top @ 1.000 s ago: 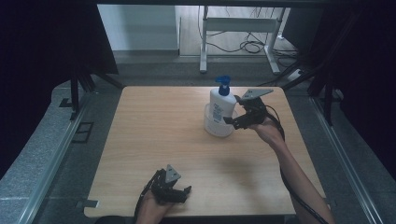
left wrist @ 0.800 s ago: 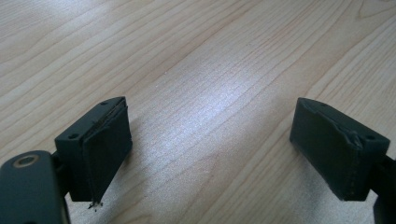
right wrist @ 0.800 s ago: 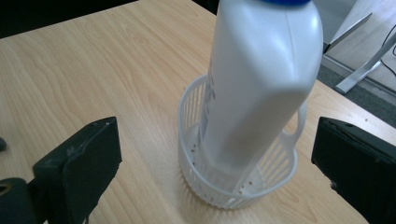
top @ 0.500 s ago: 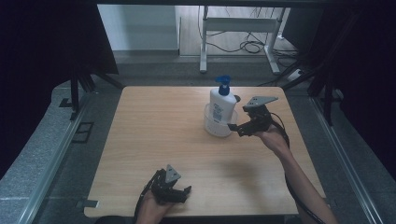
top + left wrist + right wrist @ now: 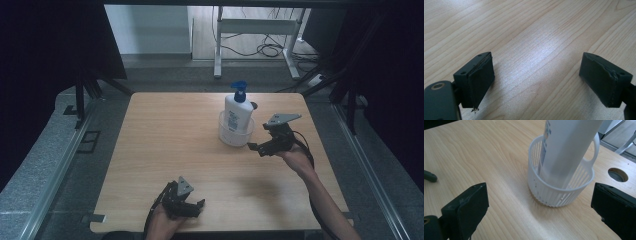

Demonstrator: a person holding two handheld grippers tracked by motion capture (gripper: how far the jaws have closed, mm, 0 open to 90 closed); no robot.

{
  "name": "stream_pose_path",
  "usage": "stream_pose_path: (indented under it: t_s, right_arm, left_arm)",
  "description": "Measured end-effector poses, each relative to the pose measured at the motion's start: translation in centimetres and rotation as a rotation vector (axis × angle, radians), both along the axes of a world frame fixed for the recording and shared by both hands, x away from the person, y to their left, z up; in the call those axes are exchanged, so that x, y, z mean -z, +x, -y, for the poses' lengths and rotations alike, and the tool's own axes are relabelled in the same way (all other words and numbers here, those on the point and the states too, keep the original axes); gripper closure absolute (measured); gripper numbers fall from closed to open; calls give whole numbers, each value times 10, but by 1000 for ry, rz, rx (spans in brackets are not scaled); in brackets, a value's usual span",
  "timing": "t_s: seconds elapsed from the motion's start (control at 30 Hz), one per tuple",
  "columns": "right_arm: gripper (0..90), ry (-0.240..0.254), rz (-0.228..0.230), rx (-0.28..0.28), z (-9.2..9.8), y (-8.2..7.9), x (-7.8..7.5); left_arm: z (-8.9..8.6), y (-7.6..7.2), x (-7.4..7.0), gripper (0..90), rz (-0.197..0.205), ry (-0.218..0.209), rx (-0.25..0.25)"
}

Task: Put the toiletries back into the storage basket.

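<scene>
White slatted plastic basket (image 5: 235, 134) sat on the wooden table (image 5: 165, 140), toward the far right part of the top, and it held one thing: a white pump bottle (image 5: 237, 112) with a blue pump head (image 5: 240, 91). In your right gripper view the basket (image 5: 560, 192) showed vertical slats, a loop handle (image 5: 595, 147) on its far rim, and the bottle (image 5: 566, 150) standing on its floor. Bottle's long axis ran roughly vertical, base down in the basket, pump end up; in that view it leaned slightly and rested against the basket rim. From the high view the blue nozzle pointed left. Label print on the bottle (image 5: 545, 140) was too blurred to read. A round hole in the tabletop (image 5: 618, 174) sat just beyond the basket. Your right gripper (image 5: 261, 147) was held just right of the basket, apart from it, jaws spread wide with nothing between them, basket framed between them in its own view (image 5: 541, 207). Your left gripper (image 5: 192, 207) was at the near edge of the table, well apart from the basket, jaws also wide (image 5: 536, 82), bare wood between them.
</scene>
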State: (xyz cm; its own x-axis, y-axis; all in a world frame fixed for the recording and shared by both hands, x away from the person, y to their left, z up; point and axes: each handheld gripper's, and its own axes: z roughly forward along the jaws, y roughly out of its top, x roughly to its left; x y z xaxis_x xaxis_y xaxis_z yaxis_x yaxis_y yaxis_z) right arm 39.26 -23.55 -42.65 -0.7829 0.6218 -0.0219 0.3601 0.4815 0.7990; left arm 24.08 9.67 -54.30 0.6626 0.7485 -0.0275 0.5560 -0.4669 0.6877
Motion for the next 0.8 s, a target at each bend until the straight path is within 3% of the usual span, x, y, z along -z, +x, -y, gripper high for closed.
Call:
stream_pose_path:
  t_s: [0.4, 0.8]
  right_arm:
    - [13, 10, -25, 1, 8, -16, 13]
    - [13, -16, -36, 26, 22, -34, 31]
  left_arm:
    - [0, 0, 0, 120, 0, -1, -1]
    - [0, 0, 0, 121, 0, 0, -1]
